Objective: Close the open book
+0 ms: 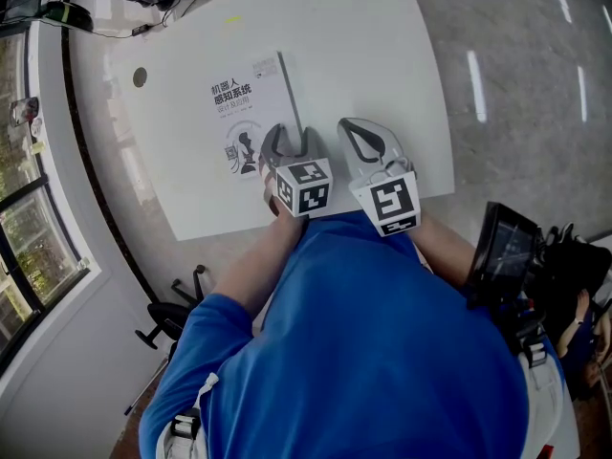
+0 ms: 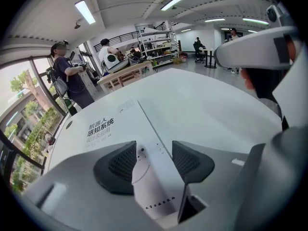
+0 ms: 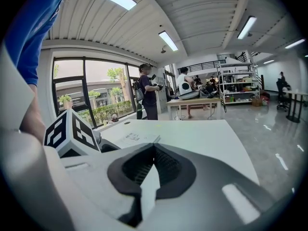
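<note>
Jaws wide apart on the left gripper (image 2: 153, 150), straddling the spine edge of the book (image 2: 103, 126) near its close corner, neither pad pressing on it; unclear whether the tips touch the cover. Jaws drawn together on the right gripper (image 3: 153, 149), tips meeting, nothing between them.

Book closed, flat on the white worktop (image 1: 373, 46), front cover up, dark printed title facing the person, spine on the side nearer the right gripper. Right gripper just beside the left one, off the book's spine edge, over bare worktop. Left gripper tipped steeply down at the book, right gripper at a shallower slant.

Blue shirt (image 1: 363, 352) filling the lower head view behind both grippers. Farther off in the right gripper view, a standing person (image 3: 147, 93) beside tall windows (image 3: 91, 88).
</note>
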Action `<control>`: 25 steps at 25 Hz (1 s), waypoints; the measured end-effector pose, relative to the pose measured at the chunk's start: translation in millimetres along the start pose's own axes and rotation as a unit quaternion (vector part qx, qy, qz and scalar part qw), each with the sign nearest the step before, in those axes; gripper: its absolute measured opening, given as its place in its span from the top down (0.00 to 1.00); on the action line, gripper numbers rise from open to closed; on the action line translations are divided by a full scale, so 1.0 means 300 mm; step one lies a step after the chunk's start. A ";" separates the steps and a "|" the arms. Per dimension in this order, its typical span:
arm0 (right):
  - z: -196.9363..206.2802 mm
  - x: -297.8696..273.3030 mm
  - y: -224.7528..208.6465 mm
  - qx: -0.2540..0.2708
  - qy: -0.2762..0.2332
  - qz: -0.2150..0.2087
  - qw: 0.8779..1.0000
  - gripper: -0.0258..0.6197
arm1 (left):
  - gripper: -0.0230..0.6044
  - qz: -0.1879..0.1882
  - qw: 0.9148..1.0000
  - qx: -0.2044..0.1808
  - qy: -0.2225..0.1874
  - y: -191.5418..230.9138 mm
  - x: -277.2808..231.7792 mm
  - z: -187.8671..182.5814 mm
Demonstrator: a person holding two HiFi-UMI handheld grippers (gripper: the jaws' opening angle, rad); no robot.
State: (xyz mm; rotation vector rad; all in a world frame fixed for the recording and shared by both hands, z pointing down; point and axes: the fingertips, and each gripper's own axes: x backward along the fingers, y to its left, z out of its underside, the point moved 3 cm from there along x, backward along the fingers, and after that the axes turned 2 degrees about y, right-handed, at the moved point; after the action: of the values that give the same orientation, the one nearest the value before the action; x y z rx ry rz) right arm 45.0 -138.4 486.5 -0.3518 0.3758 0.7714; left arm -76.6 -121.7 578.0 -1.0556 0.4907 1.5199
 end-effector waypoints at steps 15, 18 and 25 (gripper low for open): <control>0.002 -0.001 0.004 0.007 0.002 -0.008 1.000 0.96 | 0.71 0.001 0.998 0.057 0.017 0.005 0.035 0.018; -0.003 -0.002 0.007 0.007 -0.001 -0.010 1.000 0.96 | 0.71 0.002 0.999 0.050 0.015 0.006 0.048 0.015; 0.002 0.002 0.006 0.003 -0.003 -0.009 1.000 0.96 | 0.71 -0.005 0.999 0.039 0.033 0.013 0.021 0.050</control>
State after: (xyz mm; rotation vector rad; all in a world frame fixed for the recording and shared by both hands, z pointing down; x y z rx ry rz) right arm 44.4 -136.5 486.5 -0.3468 0.3696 0.7524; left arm -85.0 -107.1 579.4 -1.0493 0.5852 1.4492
